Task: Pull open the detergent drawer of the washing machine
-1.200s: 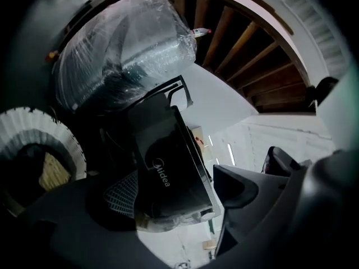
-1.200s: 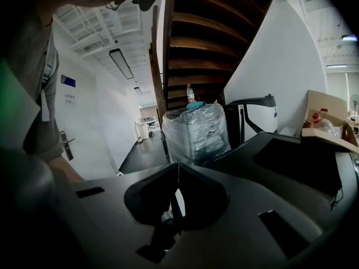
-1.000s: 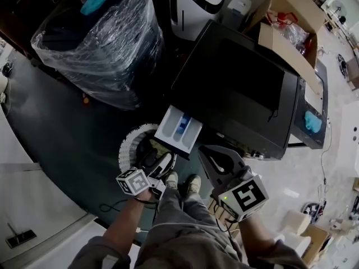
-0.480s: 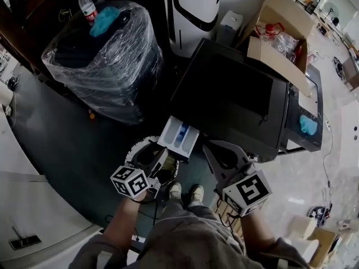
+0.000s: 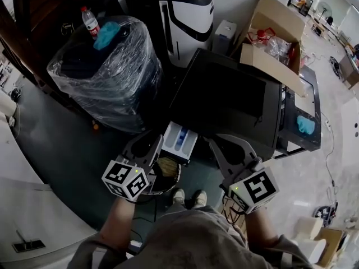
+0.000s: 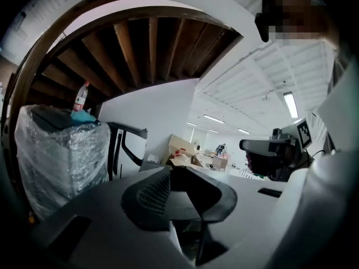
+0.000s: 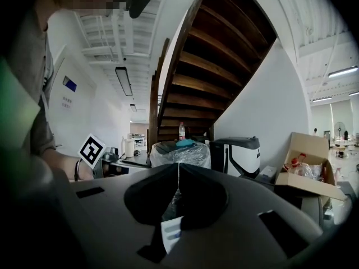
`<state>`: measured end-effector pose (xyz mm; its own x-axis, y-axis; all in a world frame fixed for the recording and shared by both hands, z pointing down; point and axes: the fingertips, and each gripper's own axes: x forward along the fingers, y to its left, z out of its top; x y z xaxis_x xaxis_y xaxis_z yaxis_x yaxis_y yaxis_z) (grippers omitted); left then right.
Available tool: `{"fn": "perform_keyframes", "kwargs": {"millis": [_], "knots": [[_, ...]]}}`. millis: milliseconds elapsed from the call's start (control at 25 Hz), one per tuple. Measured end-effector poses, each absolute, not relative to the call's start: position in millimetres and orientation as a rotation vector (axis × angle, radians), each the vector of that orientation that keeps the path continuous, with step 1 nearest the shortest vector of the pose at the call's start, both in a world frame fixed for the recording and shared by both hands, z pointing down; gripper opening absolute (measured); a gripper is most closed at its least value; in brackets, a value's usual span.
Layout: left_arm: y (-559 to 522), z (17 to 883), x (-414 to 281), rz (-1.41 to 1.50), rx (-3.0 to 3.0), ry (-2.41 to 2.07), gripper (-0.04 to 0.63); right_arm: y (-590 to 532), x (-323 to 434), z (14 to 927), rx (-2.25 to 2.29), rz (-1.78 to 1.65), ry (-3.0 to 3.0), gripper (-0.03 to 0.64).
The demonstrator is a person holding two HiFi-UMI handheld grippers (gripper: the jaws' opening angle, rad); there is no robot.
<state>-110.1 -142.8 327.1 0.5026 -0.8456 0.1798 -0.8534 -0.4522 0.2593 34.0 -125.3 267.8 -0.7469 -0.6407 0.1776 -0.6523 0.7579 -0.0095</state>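
Note:
The black washing machine [image 5: 224,97] stands in the middle of the head view. Its white detergent drawer [image 5: 180,140], with a blue inset, sticks out of the front at the left. My left gripper [image 5: 152,144] hangs just left of the drawer without touching it. Its jaws are closing to a narrow gap [image 6: 171,172] and nothing is between them. My right gripper [image 5: 217,143] hovers in front of the machine, right of the drawer, shut and empty [image 7: 178,170]. A strip of the drawer [image 7: 171,234] shows below its jaws.
A plastic-wrapped bin [image 5: 106,77] with a bottle [image 5: 90,20] on top stands at the left. A white and black appliance [image 5: 182,15] is behind the machine, an open cardboard box [image 5: 269,43] to its right. A round white basket [image 5: 168,178] sits by the person's shoes [image 5: 190,198].
Both grippers have risen, the left one more, away from the basket and up to drawer level. The left gripper has rolled and its jaws have narrowed. The drawer stays pulled out.

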Motion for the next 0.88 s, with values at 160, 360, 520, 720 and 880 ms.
{"fn": "perform_keyframes", "kwargs": {"millis": [160, 360, 520, 720, 880], "knots": [[-136.6, 289.5, -104.4, 0.102, 2.538, -1.472, 0.066, -118.2, 39.3, 243.3, 1.083, 0.026, -2.835, 0.032], [-127.0, 247.4, -97.5, 0.069, 2.622, -1.498, 0.037, -116.6, 56.9, 223.2, 1.182, -0.016, -2.846, 0.032], [-122.0, 223.3, -99.1, 0.072, 2.664, -1.578, 0.028, -112.8, 65.0, 212.7, 1.207, -0.038, -2.857, 0.031], [-118.5, 210.7, -97.5, 0.089, 2.694, -1.642, 0.025, -105.8, 68.9, 207.4, 1.186, -0.073, -2.862, 0.031], [-116.7, 209.8, -95.8, 0.055, 2.679, -1.655, 0.017, -106.5, 71.8, 206.3, 1.205, -0.060, -2.891, 0.031]]}}
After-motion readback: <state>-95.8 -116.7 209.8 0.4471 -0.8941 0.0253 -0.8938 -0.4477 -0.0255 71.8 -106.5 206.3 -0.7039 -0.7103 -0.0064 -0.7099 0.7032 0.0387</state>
